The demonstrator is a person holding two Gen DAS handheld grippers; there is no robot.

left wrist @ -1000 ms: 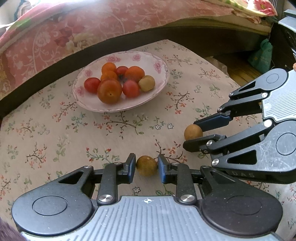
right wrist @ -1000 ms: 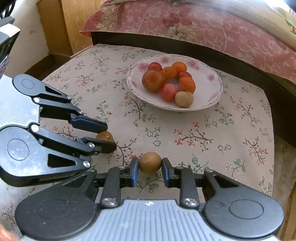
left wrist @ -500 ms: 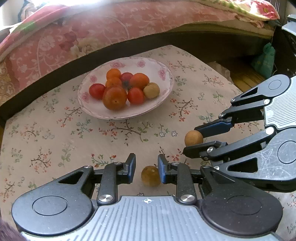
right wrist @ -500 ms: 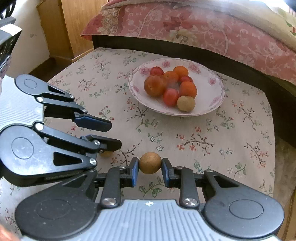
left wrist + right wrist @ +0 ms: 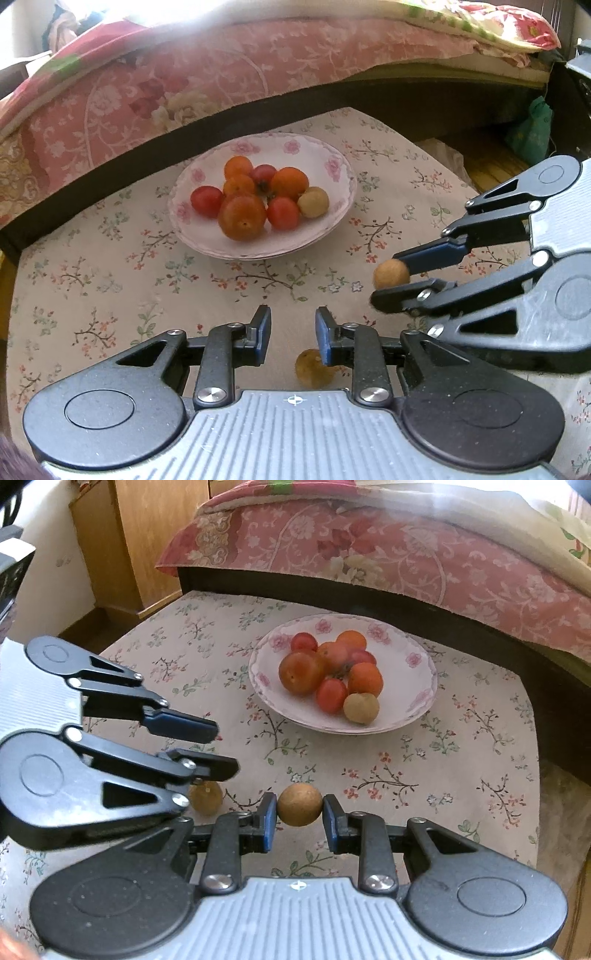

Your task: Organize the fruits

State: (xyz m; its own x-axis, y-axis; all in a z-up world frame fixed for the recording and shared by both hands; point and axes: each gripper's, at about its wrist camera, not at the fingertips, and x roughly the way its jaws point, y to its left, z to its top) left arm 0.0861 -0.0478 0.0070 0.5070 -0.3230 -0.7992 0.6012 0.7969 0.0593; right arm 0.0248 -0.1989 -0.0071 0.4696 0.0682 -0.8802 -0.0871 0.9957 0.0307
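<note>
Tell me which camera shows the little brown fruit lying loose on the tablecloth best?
The right wrist view: the loose brown fruit sits on the tablecloth below the left gripper, mostly visible. In the left wrist view it is half hidden behind that gripper's own body.

Floral plate (image 5: 343,173) w/ piled fruit: orange and red round ones plus 1 tan longan (image 5: 313,202) at edge of pile. 2nd tan longan (image 5: 299,805) held off cloth; 3rd (image 5: 314,368) lies loose on cloth, nearer camera.
</note>
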